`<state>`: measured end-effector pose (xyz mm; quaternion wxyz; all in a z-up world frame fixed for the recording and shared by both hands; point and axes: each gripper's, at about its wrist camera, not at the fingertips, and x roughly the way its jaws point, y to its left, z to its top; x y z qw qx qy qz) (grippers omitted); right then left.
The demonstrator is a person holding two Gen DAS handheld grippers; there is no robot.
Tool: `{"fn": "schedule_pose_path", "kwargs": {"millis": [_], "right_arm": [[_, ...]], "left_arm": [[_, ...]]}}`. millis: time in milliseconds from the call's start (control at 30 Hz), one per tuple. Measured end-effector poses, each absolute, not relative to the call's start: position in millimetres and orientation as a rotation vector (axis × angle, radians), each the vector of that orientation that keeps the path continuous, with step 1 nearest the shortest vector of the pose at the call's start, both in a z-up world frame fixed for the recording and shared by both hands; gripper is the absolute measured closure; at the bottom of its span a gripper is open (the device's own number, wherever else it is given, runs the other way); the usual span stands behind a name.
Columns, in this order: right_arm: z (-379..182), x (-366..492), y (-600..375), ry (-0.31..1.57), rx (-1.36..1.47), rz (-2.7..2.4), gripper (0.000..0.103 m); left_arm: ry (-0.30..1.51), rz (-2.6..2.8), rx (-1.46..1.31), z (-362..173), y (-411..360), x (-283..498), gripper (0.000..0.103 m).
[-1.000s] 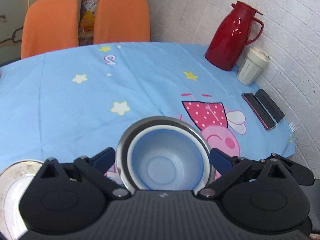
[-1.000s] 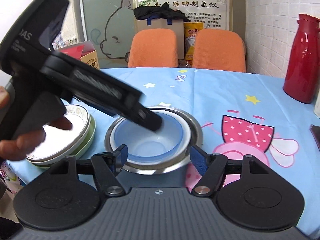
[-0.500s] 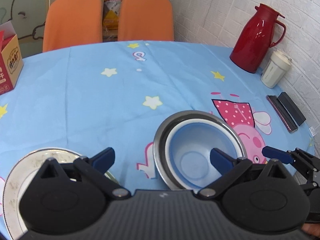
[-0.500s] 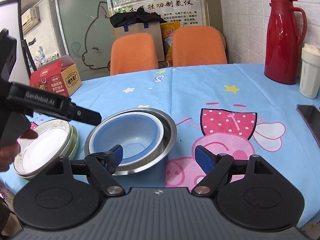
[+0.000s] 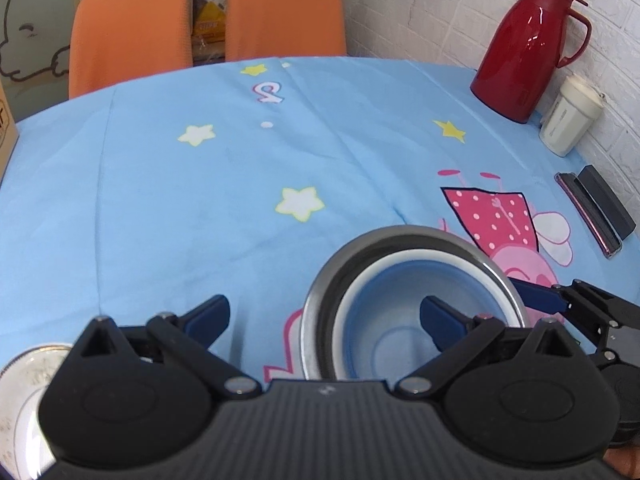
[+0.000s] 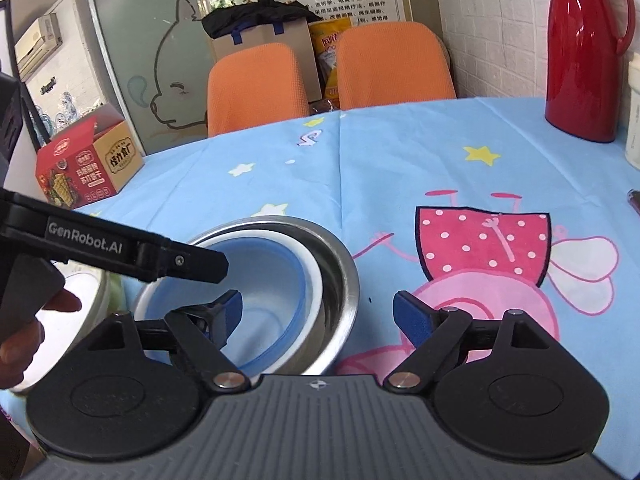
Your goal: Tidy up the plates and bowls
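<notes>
A steel bowl (image 5: pixel 348 272) (image 6: pixel 340 280) sits on the blue tablecloth with a blue-and-white bowl (image 5: pixel 384 320) (image 6: pixel 272 280) nested inside it. My left gripper (image 5: pixel 324 318) hangs open and empty, its right finger over the blue bowl and its left finger over bare cloth. A stack of pale plates (image 5: pixel 20 384) (image 6: pixel 96 292) lies to the left, largely hidden by the gripper bodies. My right gripper (image 6: pixel 320 314) is open and empty, with its left finger above the blue bowl's inside. One of its blue fingers (image 5: pixel 536 296) shows at the steel bowl's right rim.
A red thermos (image 5: pixel 528 48), a white cup (image 5: pixel 568 124) and a phone with a black case (image 5: pixel 592 212) stand along the right wall. Two orange chairs (image 5: pixel 128 28) are behind the table. A snack box (image 6: pixel 88 168) sits far left. A hand (image 6: pixel 24 340) holds the left gripper.
The left gripper has drifted left, so the bowls now sit under its right finger rather than between both. The right gripper has come closer to the bowls, which sit further left in its view.
</notes>
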<state>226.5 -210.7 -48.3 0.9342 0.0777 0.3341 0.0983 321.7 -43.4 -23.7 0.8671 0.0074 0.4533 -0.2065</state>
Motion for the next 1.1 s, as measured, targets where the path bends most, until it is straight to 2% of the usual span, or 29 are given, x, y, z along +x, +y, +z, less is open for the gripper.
{"fn": "schedule_pose_path", "kwargs": {"millis": [200, 500, 567, 667, 700, 733, 767, 933, 1100], "right_arm": [[-60.9, 235.2, -206.9, 0.708, 0.143, 0.191, 0.0], [-65.7, 231.2, -192.2, 0.677, 0.059, 0.146, 0.0], [-65.7, 229.3, -192.6, 0.67, 0.079, 0.143, 0.0], [-64.6, 225.4, -193.0, 0.656, 0.096, 0.168, 0.0], [-63.8, 223.7, -193.2, 0.653, 0.11, 0.179, 0.025], [-63.0, 222.1, -194.8, 0.651, 0.136, 0.188, 0.036], [-62.6, 220.9, -196.5, 0.648, 0.155, 0.179, 0.041], [-60.4, 219.5, -195.3, 0.651, 0.164, 0.156, 0.043], [-36.5, 209.0, -199.2, 0.59, 0.133, 0.121, 0.042]], "left_arm": [[0.982, -0.422, 0.04, -38.2, -51.8, 332.6, 0.004], [0.968, -0.414, 0.104, -44.0, -57.6, 325.6, 0.015], [0.965, -0.416, 0.097, -43.1, -56.2, 323.9, 0.019], [0.96, -0.431, 0.071, -40.0, -54.8, 319.7, 0.034], [0.959, -0.439, 0.059, -38.7, -54.8, 317.7, 0.047], [0.961, -0.445, 0.045, -37.7, -55.8, 315.8, 0.051], [0.959, -0.434, 0.046, -37.1, -58.5, 314.2, 0.052], [0.955, -0.415, 0.009, -27.4, -65.1, 314.3, 0.054], [0.874, -0.448, -0.01, 11.2, -71.6, 309.6, 0.055]]}}
